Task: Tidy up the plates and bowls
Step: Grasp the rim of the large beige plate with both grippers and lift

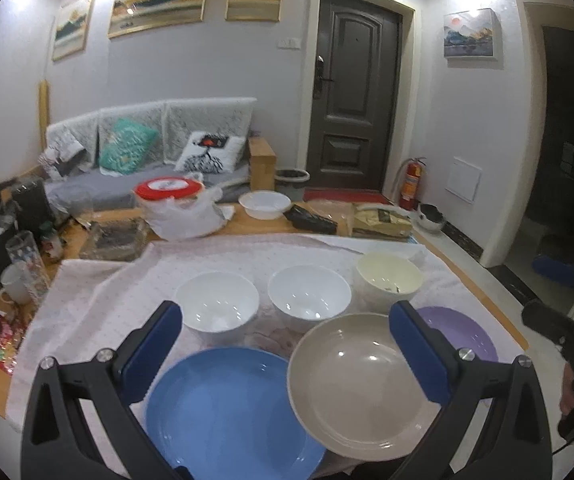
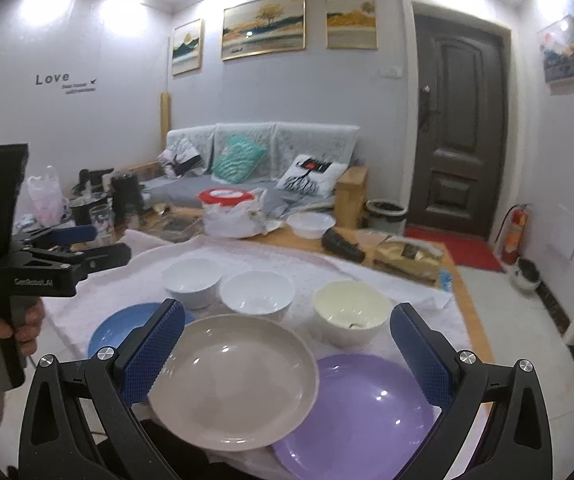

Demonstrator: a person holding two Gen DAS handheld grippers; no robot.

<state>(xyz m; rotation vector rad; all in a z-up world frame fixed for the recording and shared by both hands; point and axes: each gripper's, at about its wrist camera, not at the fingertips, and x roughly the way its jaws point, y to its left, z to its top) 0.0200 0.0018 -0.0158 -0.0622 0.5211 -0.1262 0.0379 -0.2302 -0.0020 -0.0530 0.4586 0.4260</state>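
Grey walls with framed pictures, a dark door and a covered sofa stand behind a wooden tabletop partly draped with a pale cloth.

Both tongs hover above the near edge of the cloth, aimed forward and slightly down. The left tongs have their blue-padded jaws spread wide, gripping nothing. The right tongs are likewise spread wide and hold nothing. In the right wrist view a hand grips the black handle of the left tongs, off to the left of the right tongs.

Clutter crowds the far tabletop beyond the cloth: a red-lidded container on a plastic bag, a white basin, a glass cup, a mug and dark packets. A fire extinguisher stands by the door.

Between the left tongs' jaws and just below them lie a blue plate and a beige plate, the beige one overlapping a purple plate that sits beyond the right jaw. From the right tongs, the beige plate lies toward the left jaw and the purple plate toward the right. Ahead of both tongs stand three bowls in a row: two white bowls side by side, and a cream bowl to their right with dark specks inside.
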